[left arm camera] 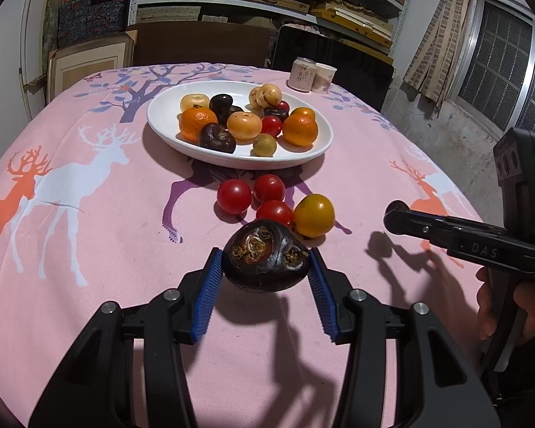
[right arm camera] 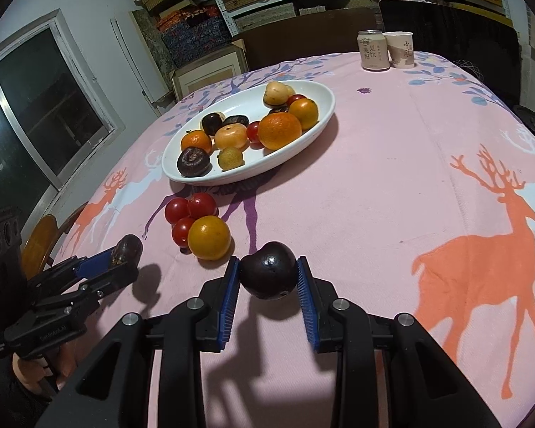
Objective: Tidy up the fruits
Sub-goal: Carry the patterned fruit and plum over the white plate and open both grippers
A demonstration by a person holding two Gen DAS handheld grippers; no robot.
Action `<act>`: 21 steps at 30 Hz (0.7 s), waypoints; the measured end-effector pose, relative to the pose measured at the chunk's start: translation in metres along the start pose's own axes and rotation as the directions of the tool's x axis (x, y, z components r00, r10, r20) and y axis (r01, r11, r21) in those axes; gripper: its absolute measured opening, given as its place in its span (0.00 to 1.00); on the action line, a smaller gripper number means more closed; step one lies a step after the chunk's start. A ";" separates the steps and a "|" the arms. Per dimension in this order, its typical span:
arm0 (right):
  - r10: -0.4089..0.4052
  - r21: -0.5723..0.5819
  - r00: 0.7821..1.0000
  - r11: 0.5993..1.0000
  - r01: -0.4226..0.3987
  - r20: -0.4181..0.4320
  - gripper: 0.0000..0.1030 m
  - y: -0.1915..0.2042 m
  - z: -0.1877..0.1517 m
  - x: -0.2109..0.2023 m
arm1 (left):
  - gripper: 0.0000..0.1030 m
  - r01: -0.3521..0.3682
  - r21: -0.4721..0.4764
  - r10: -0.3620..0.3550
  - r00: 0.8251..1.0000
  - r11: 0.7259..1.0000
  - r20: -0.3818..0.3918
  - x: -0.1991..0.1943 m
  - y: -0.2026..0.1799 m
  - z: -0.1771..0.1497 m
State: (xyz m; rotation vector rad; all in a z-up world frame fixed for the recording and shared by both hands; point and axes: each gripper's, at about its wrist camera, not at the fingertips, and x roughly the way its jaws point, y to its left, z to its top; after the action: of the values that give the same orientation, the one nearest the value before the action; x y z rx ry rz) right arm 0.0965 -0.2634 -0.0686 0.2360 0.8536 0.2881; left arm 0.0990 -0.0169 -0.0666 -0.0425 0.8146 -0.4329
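Left gripper [left arm camera: 265, 262] clamped on a dark water chestnut [left arm camera: 265, 260], blue pads pressing both sides, held above the pink tablecloth [left arm camera: 89, 303]. Right gripper [right arm camera: 268, 276] likewise closed around a second dark chestnut [right arm camera: 268, 274]. Just ahead of the left gripper: three cherry tomatoes [left arm camera: 233, 197] and a yellow-orange fruit [left arm camera: 314, 215], touching in a cluster. Further ahead, white oval plate [left arm camera: 167, 107] with mixed fruit. Can [right arm camera: 373, 51] and paper cup [right arm camera: 399, 49] at the far edge.
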 end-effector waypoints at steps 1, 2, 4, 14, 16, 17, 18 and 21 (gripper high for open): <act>0.001 0.000 1.000 1.000 -0.001 0.000 0.31 -0.002 0.002 -0.001 | 0.46 0.009 -0.004 -0.009 1.000 1.000 -0.008 0.000 0.001 0.003; 0.004 -0.002 1.000 1.000 -0.004 -0.001 0.31 -0.003 0.005 -0.003 | 0.46 0.014 -0.004 -0.014 1.000 1.000 -0.017 0.001 0.002 0.008; 0.006 -0.016 1.000 1.000 -0.006 0.008 0.31 -0.002 0.016 -0.005 | 0.46 0.009 0.008 -0.009 1.000 1.000 -0.014 0.001 0.003 0.019; 0.052 -0.064 0.997 0.997 -0.048 0.060 0.31 0.016 0.107 0.009 | 0.46 -0.050 0.113 0.045 0.998 0.992 0.039 0.025 0.005 0.125; 0.066 -0.079 0.996 0.995 -0.061 0.060 0.31 0.021 0.124 0.021 | 0.46 -0.037 0.113 0.033 0.999 0.993 0.035 0.039 0.007 0.151; 0.062 -0.092 0.996 0.994 -0.056 0.062 0.31 0.024 0.131 0.028 | 0.46 -0.035 0.108 0.032 0.999 0.994 0.031 0.046 0.009 0.162; 0.055 -0.104 0.997 0.993 -0.048 0.062 0.31 0.026 0.138 0.036 | 0.46 -0.033 0.104 0.030 0.999 0.994 0.026 0.054 0.011 0.172; 0.037 -0.113 0.998 0.993 -0.031 0.050 0.31 0.024 0.152 0.064 | 0.46 -0.044 0.094 0.045 0.999 0.995 -0.001 0.087 0.016 0.195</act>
State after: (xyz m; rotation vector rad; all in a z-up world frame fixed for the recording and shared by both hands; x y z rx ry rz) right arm 0.2496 -0.2330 -0.0092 0.1523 0.7800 0.3592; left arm 0.2962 -0.0606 0.0044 0.0642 0.7961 -0.4289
